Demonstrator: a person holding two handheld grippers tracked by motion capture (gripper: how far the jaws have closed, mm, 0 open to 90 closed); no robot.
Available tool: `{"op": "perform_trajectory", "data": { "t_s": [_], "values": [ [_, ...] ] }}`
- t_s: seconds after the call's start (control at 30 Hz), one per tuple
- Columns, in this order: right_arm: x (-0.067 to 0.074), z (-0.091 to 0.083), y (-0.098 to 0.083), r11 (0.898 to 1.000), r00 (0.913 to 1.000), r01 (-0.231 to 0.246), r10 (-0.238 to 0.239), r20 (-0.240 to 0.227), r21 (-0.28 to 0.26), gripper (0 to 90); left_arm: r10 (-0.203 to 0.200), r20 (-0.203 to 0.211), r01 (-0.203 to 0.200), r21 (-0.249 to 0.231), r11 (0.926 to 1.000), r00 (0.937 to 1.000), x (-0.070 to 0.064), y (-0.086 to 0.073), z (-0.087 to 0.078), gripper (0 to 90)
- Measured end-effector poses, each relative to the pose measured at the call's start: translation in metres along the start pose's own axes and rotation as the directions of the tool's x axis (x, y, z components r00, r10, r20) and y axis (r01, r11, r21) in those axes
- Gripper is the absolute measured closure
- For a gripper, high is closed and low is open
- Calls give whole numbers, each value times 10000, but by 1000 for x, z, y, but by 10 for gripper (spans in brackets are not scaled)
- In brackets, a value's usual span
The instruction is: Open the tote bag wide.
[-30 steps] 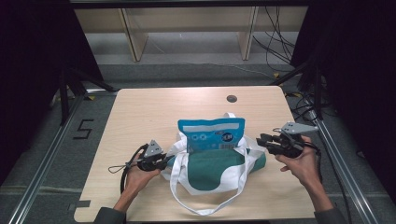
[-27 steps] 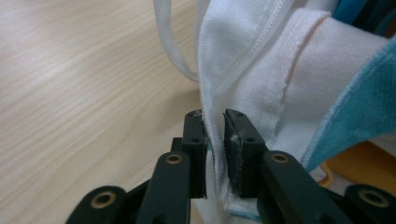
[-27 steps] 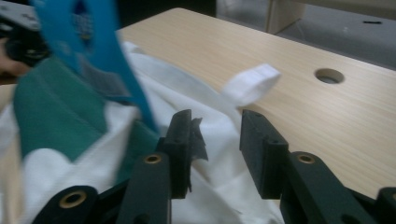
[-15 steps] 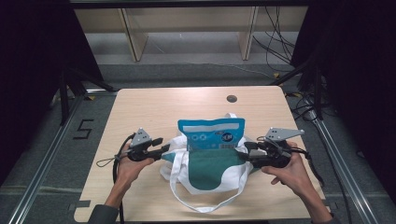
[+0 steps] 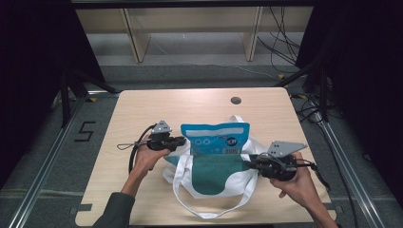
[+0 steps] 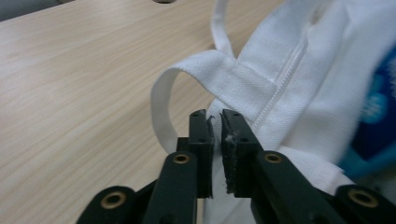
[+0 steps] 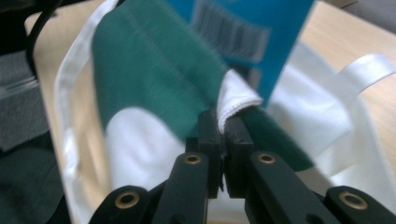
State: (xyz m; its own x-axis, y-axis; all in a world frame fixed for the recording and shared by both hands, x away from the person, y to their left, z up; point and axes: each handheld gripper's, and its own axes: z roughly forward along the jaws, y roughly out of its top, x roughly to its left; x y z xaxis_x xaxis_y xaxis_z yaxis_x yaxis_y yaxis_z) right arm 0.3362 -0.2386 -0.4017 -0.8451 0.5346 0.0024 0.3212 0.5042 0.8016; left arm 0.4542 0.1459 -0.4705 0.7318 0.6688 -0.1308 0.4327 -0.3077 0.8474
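- The white tote bag [image 5: 216,183] with its green panel lies on the near half of the wooden table [image 5: 142,107], a blue pouch [image 5: 215,138] sticking out of its mouth on the far side
- The left gripper [image 5: 183,141] sits at the bag's left edge, just beside the pouch; its jaws have just been closing and now stand together with a sliver of gap; whether they pinch the bag's fabric I cannot tell
- In the left gripper view a white strap [image 6: 163,100] loops just beyond the jaw tips
- The right gripper [image 5: 248,162] is at the bag's right edge, jaws just closed and clamped on the bag's white hem beside the green panel [image 7: 154,74]
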Motion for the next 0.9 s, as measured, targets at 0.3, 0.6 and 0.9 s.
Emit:
{"op": "perform_trajectory", "data": {
  "t_s": [0.3, 0.6, 0.9],
  "values": [
    [37, 30, -56, 9817, 9984, 217, -114, -550, 1892, 888, 376, -141, -358, 1068, 9936, 9992, -2, -13, 17, 867],
    [30, 62, -73, 9637, 9978, 136, 42, -659, 2667, 886, 274, -469, -195, 1609, 9868, 9985, -5, -26, 24, 811],
    [26, 39, -64, 9780, 9938, -231, 451, -1020, 2074, 700, -386, -509, 409, 450, 9981, 9980, -22, -7, -43, 487]
  ]
}}
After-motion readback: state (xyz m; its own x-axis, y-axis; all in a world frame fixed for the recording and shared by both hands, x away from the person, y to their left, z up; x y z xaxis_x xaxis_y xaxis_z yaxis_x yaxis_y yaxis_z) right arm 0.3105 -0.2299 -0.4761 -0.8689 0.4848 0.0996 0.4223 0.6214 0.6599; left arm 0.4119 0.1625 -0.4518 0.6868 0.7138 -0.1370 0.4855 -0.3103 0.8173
